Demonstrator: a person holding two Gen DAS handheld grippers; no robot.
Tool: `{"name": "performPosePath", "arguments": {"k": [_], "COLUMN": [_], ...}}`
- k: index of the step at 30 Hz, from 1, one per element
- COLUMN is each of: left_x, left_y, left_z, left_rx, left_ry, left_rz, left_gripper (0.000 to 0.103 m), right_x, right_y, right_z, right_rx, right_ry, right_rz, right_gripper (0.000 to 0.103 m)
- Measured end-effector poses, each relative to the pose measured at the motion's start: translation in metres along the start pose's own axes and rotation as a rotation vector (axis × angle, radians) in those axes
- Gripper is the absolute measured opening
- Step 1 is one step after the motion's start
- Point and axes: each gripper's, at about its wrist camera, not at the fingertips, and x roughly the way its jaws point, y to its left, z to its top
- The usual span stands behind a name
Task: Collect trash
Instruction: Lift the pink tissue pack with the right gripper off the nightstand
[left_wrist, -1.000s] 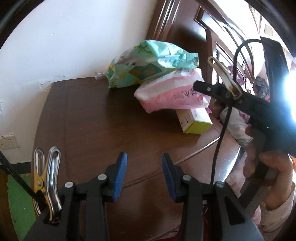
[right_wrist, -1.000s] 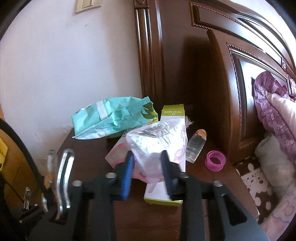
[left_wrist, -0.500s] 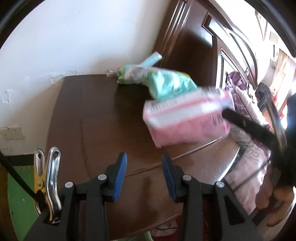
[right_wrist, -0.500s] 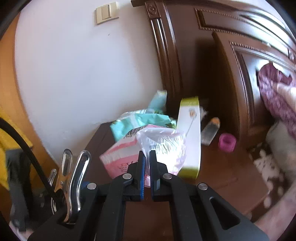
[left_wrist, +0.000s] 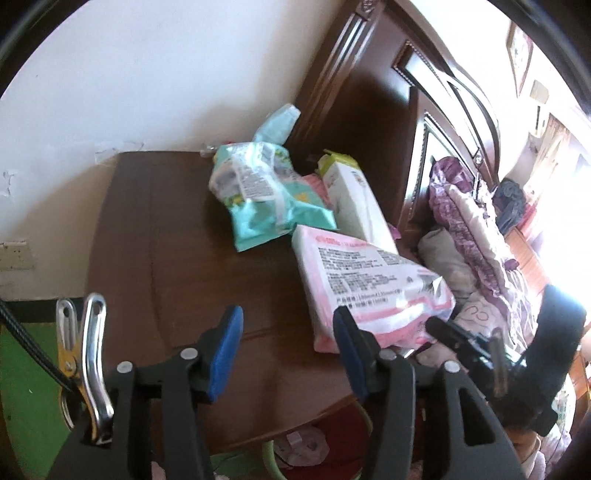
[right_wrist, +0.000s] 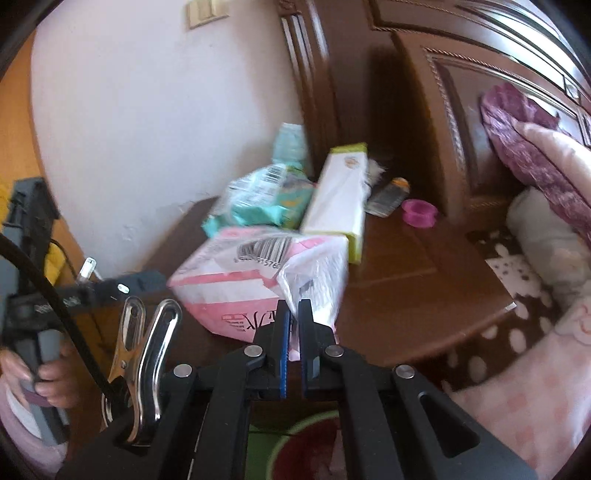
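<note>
Right tongs (right_wrist: 291, 325) clamped together on the loose plastic flap of the pink pack (right_wrist: 236, 280); pack lifted at its near end and drawn toward the table (right_wrist: 424, 295) edge at 6 o'clock. Left tongs (left_wrist: 286, 343) apart, nothing between them, jaws just widened; pink pack (left_wrist: 369, 280) seen from this side at 1 o'clock of them, hanging partly past the table (left_wrist: 166, 240) rim.

Other items: teal bag (right_wrist: 258, 199) at 11 o'clock of the pink pack, white and green box (right_wrist: 340, 199) at 1 o'clock, leaning on the pack's far end; small bottle (right_wrist: 388, 192) and pink ring (right_wrist: 419, 212) farther back by the headboard. Green-rimmed bin (right_wrist: 306, 443) below the table edge at 6 o'clock, directly under the right tongs.

Judged step: carry the pack over the bin and drop it.

Notes for doing it well:
- Grip only on thin film; likely to tear or slip, so move smoothly, no jerks
- Clear the table rim before lowering
- Watch the box resting against the pack; may topple as the pack leaves
- Release only once centred over the bin mouth
- Left tongs free to steady the sagging pack from underneath
</note>
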Motion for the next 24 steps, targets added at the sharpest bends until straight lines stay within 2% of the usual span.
{"name": "performPosePath", "arguments": {"k": [3,5,9,11,18,24], "left_x": [0.005,0.008,0.014,0.017,0.036,0.047], "left_y": [-0.008,-0.011,-0.012,-0.012,-0.017,-0.018], "left_z": [0.003,0.005,0.012,0.015,0.013,0.007], "left_rx": [0.006,-0.002,-0.027,-0.038,-0.027,-0.018], "left_ry": [0.006,0.011,-0.002,-0.009,0.024,0.047], "left_rz": [-0.015,-0.028,-0.048,-0.048,-0.038,-0.039], "left_gripper": [0.058,0.06,0.064,0.064,0.065,0.065], "right_x": [0.001,0.0,-0.013,-0.019,-0.016,0.017], "right_y": [-0.012,-0.018,-0.023,-0.026,-0.021,-0.013], "right_z": [-0.002,-0.003,-0.006,-0.002,0.02,0.018], "right_rx": [0.039,0.069,0.126,0.165,0.211,0.2], "right_ry": [0.02,0.023,-0.012,-0.037,-0.079,0.003], "right_rz": [0.003,-0.001,0.019,0.032,0.058,0.007], "right_gripper": [0.013,0.03,0.04,0.05,0.053,0.053]}}
